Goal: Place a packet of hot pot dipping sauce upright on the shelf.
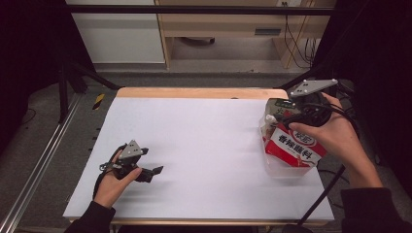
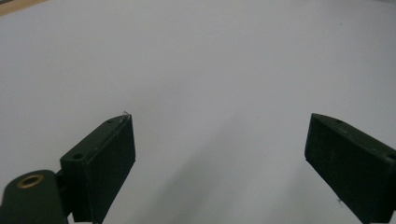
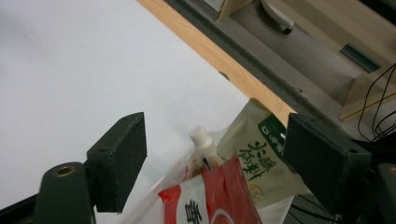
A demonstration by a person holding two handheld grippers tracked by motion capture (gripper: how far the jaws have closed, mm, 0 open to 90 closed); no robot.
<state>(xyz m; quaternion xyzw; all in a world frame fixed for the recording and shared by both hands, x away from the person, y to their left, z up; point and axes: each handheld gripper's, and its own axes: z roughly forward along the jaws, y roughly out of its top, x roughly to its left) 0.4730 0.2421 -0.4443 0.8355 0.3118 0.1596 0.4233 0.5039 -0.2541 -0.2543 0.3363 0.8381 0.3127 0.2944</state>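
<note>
On the white surface point(image 1: 194, 145) my left tool point(image 1: 154, 171) rests spread and empty, while my right tool point(image 3: 215, 158) hovers spread above the red sauce pouch point(image 1: 294, 145), ready to pinch it

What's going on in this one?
A person holds tongs in each hand over a white-covered table. The right tongs hang open above a clear bag holding a red packet, a green-labelled pouch and a white-capped tube. The left tongs are open over bare table.
</note>
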